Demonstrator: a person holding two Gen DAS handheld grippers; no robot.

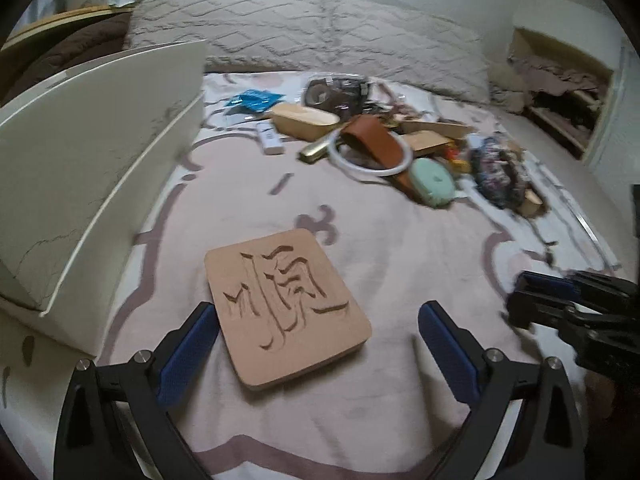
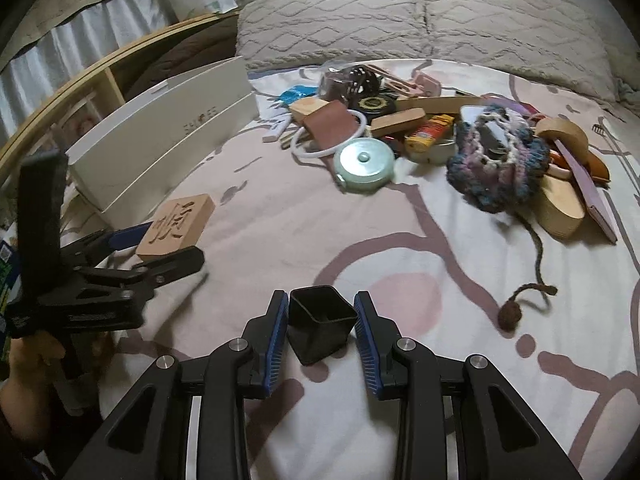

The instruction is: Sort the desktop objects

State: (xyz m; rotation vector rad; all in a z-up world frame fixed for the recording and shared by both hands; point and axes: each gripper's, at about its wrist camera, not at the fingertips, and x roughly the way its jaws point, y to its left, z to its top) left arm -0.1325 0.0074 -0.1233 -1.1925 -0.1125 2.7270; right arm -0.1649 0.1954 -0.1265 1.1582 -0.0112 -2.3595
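I am pinching a black cup (image 2: 320,326) in my right gripper (image 2: 321,320), spreading my left gripper (image 1: 316,344) around the carved block (image 1: 286,306); the pile (image 2: 420,132) is awaiting sorting

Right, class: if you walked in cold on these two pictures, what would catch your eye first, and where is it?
Probably the carved wooden block, lying flat on the bedspread between the wide-open fingers of the left gripper, beside the white box. Next, the small black cup held in the right gripper. Behind both, a jumbled pile of small objects spreads in front of the pillows.
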